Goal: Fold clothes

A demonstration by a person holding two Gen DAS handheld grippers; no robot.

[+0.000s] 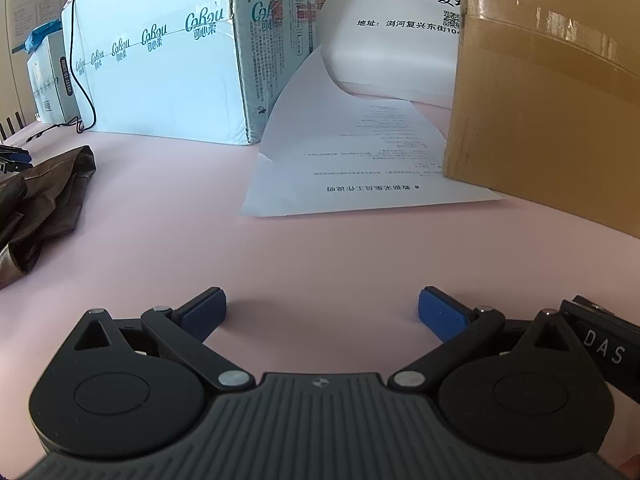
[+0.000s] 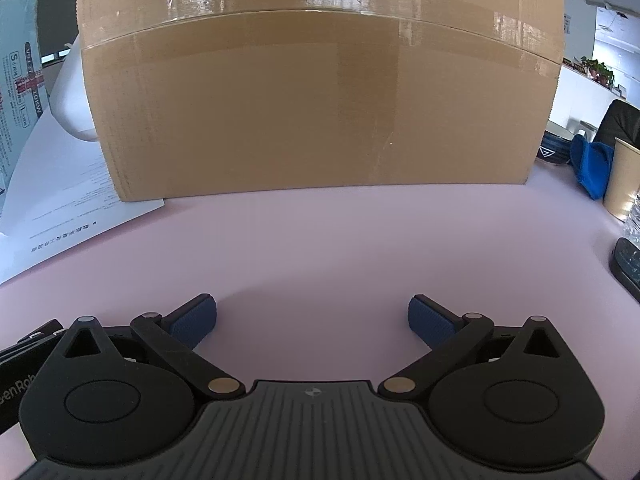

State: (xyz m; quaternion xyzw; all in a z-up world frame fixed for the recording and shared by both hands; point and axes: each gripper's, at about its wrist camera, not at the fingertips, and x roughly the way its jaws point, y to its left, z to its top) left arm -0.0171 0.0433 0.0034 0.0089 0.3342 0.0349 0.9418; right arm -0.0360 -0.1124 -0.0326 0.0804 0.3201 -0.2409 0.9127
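A dark brown garment (image 1: 38, 200) lies crumpled on the pink table (image 1: 320, 256) at the far left of the left wrist view. My left gripper (image 1: 322, 308) is open and empty, low over the bare table, well to the right of the garment. My right gripper (image 2: 312, 314) is open and empty too, low over the pink table (image 2: 320, 240) in front of a cardboard box. The garment does not show in the right wrist view. The two grippers rest side by side.
A large brown cardboard box (image 2: 316, 92) stands close ahead; it also shows in the left wrist view (image 1: 552, 100). Printed paper sheets (image 1: 352, 160) lie beside it, with a white tissue carton (image 1: 160, 64) behind. A paper cup (image 2: 624, 176), blue cloth (image 2: 592, 168) and dark phone (image 2: 626, 264) sit right.
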